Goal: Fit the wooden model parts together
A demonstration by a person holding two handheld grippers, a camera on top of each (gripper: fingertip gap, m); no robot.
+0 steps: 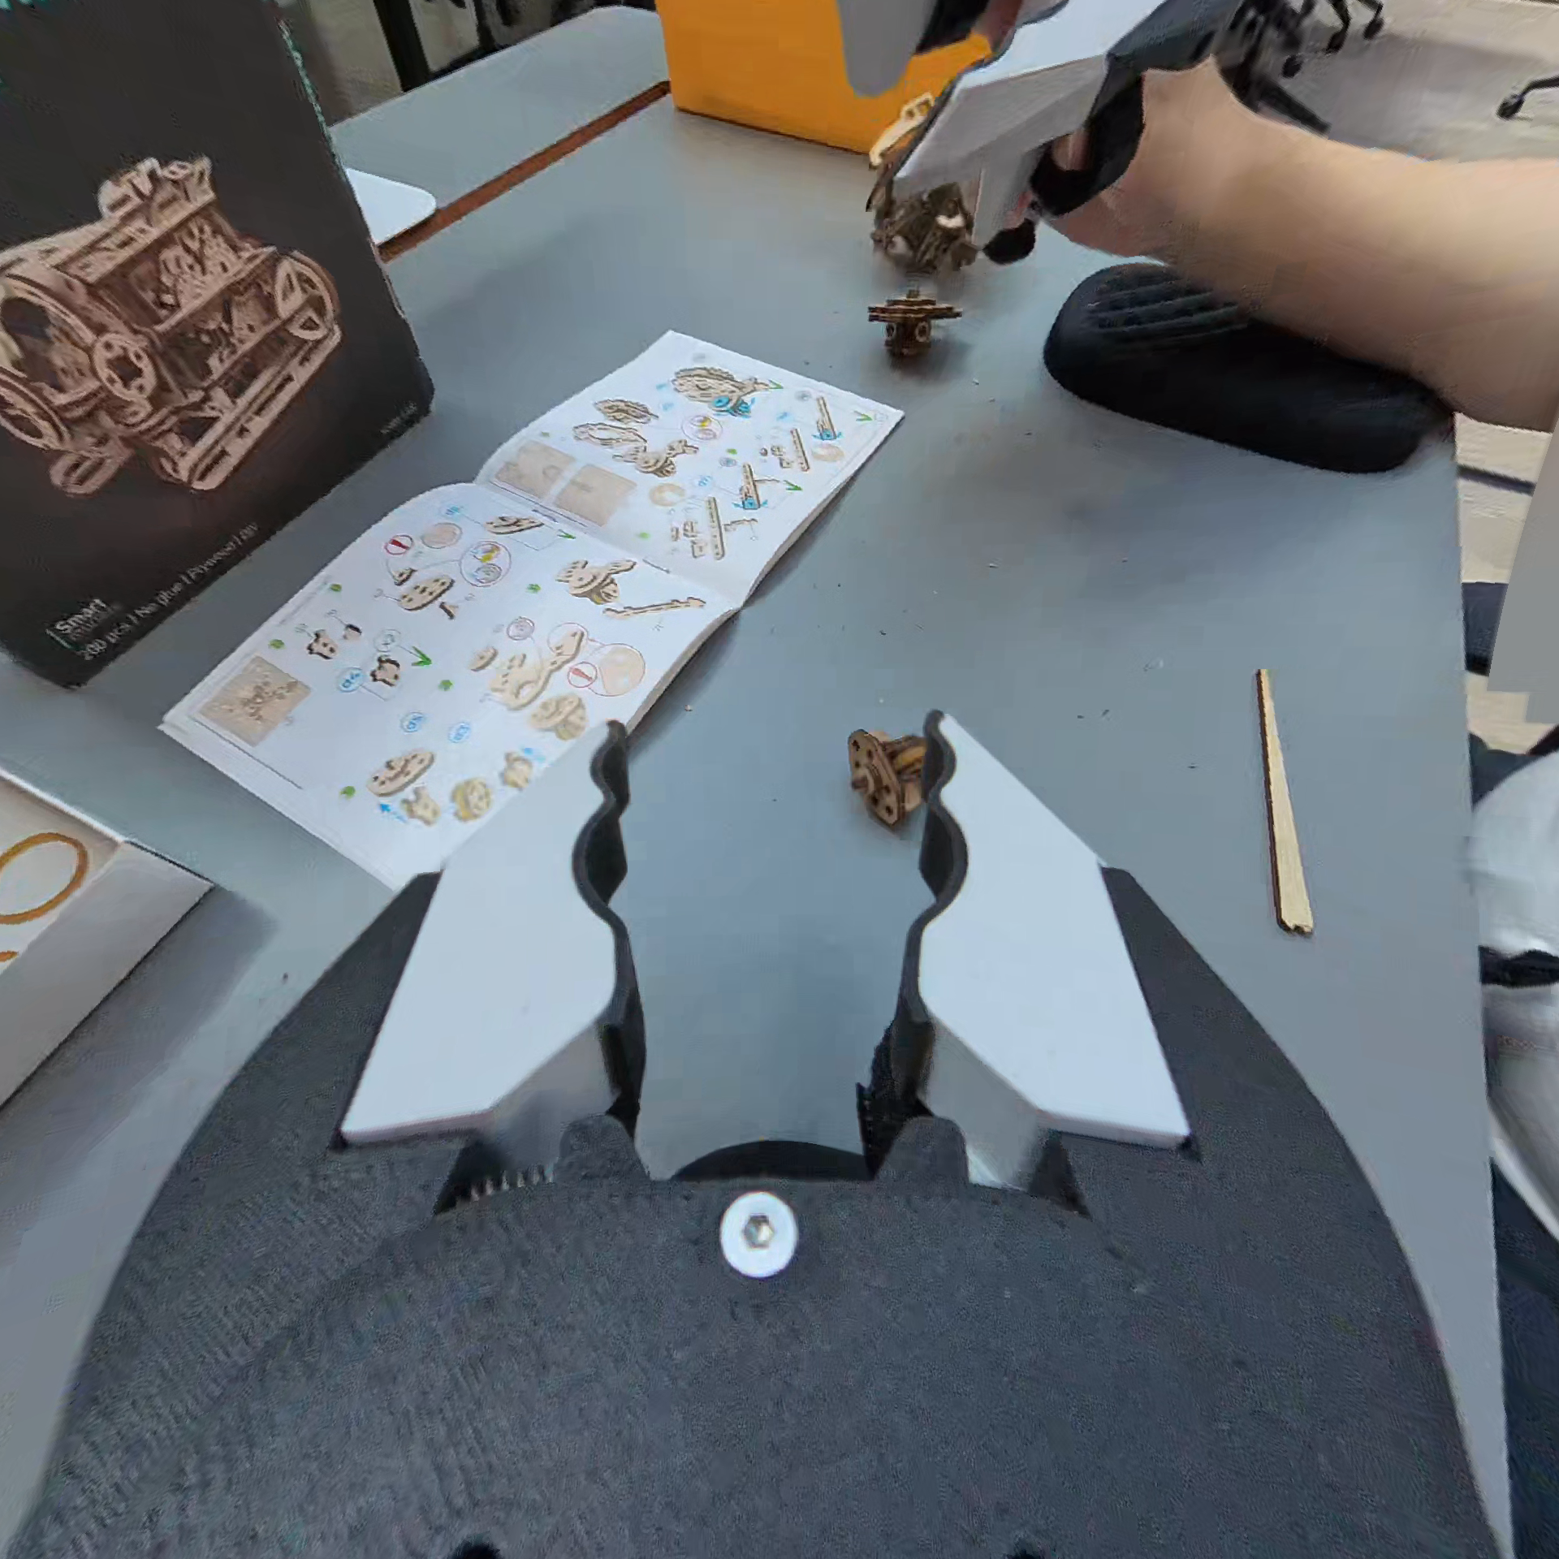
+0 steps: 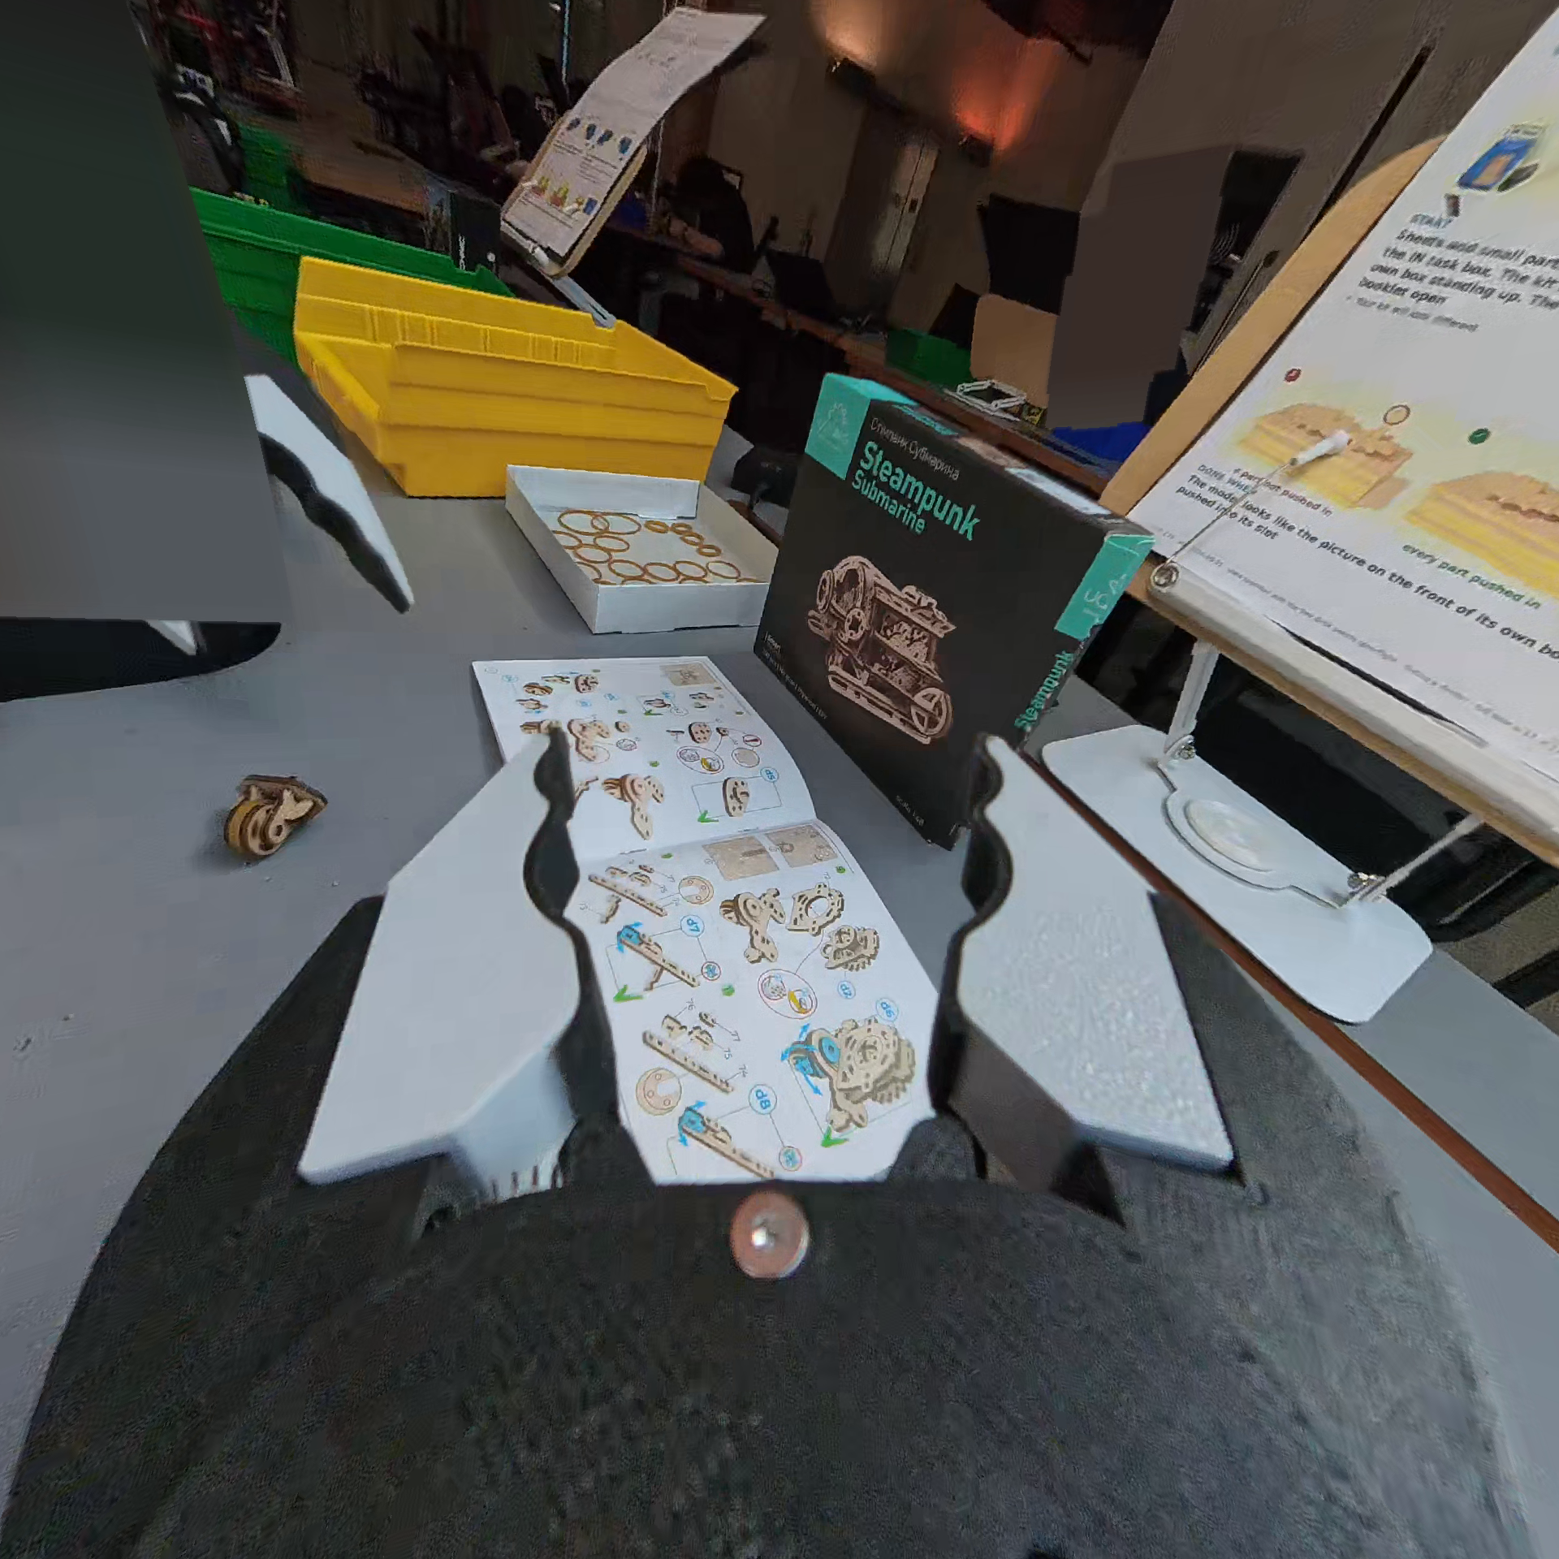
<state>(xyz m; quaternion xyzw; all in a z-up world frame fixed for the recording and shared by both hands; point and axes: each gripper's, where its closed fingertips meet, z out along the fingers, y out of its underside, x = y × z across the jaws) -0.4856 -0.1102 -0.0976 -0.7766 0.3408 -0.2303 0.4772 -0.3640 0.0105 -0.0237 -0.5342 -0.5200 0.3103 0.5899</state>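
Even, soft daylight falls on the grey table [image 1: 1054, 548], with only faint shadows. Both views bulge and bend toward the edges. The raised hand [image 1: 1198, 169] is smeared by motion. Behind the yellow bins [image 2: 506, 405] the room is dim and blurred.

Grey table [image 2: 169, 970] showing under both white-and-black grippers, tan wooden parts [image 1: 886, 774] sitting beside the left one, yellow bins [image 2: 506, 396] glowing beyond the right one.
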